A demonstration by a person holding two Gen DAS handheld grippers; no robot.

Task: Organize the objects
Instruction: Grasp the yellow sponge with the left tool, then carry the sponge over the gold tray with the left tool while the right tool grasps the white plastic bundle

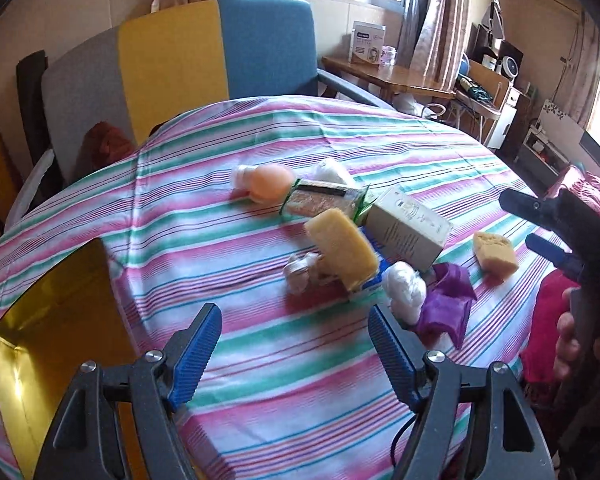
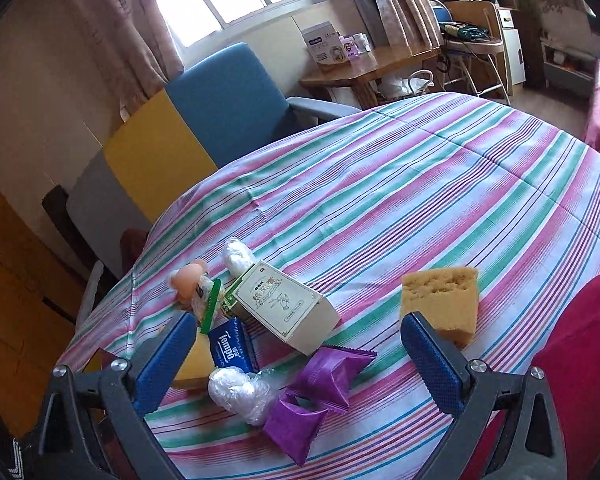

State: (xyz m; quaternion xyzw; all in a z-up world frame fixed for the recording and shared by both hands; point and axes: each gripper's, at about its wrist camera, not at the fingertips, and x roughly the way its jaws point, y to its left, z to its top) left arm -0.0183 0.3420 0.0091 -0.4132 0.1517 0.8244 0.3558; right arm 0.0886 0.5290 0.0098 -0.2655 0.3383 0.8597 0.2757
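Observation:
A jumble of small items lies on the striped cloth [image 1: 260, 360]. It holds a yellow sponge [image 1: 342, 248], a cream carton [image 1: 408, 228], white plastic wads [image 1: 404, 292], purple packets [image 1: 448, 304], a peach bottle [image 1: 266, 182] and a green-edged packet [image 1: 320, 200]. A second sponge [image 1: 494, 254] sits apart at the right. My left gripper [image 1: 294, 320] is open and empty, short of the pile. My right gripper [image 2: 300, 328] is open too. Beyond its tips lie the carton [image 2: 284, 308], a blue Tempo tissue pack [image 2: 232, 346] and the purple packets [image 2: 320, 392]. The lone sponge [image 2: 440, 300] is by its right finger. In the left wrist view the right gripper [image 1: 536, 224] shows at the right.
An open gold box [image 1: 52, 312] sits on the cloth at the left. An armchair with grey, yellow and blue panels [image 1: 204, 52] stands behind the table, and a wooden side table [image 2: 364, 64] beyond it. A person's hand [image 1: 568, 344] and red clothing [image 2: 580, 360] are at the right edge.

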